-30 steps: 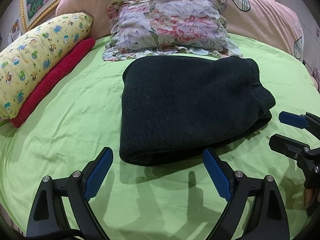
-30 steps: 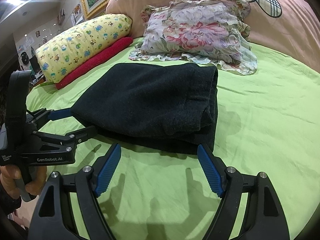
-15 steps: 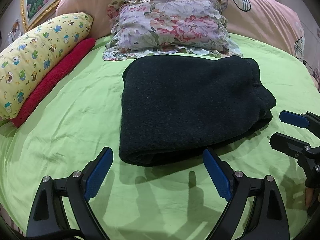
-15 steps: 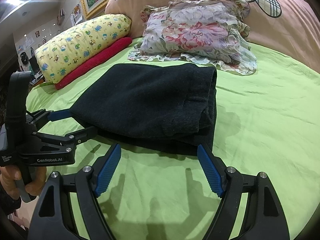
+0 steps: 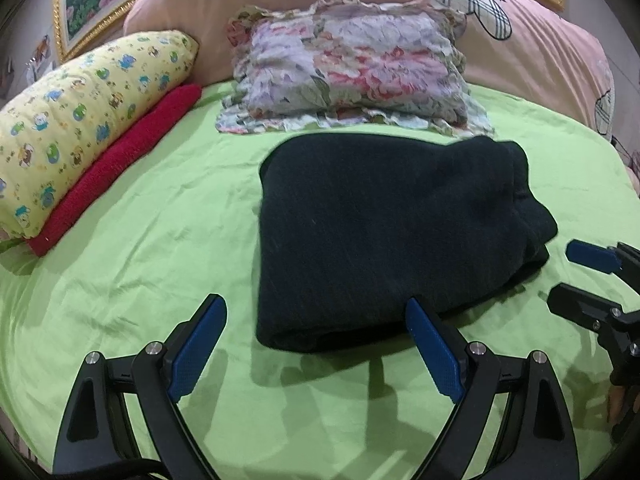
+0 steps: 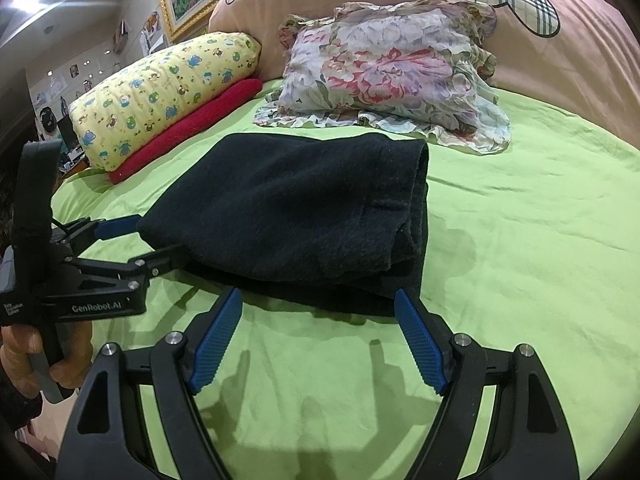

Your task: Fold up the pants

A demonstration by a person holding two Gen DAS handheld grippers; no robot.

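pants (image 5: 384, 236): dark, folded into a thick rectangle, flat on green sheet (image 5: 140, 248), mid-bed; in left wrist view centre to 2 o'clock, in right wrist view centre to 10 o'clock.
L gripper (image 5: 316, 344): jaws spread wide, nothing btwn them, hovering just short of pants' near edge; right finger tip overlaps the fold's near corner in view, contact can't tell.
R gripper (image 6: 318, 334): jaws spread wide, empty, near the pants' near edge; seen from left wrist cam at 3 o'clock, beside pants' right end.
L gripper from right cam: at 9 o'clock, fingers either side of pants' left corner, apart.
floral pillow (image 5: 352, 68): 12 o'clock, just behind pants.
yellow pillow (image 5: 80, 116): 10 o'clock, lying on red towel (image 5: 120, 168).
pink duvet (image 5: 532, 40): along the back, 12–2 o'clock.
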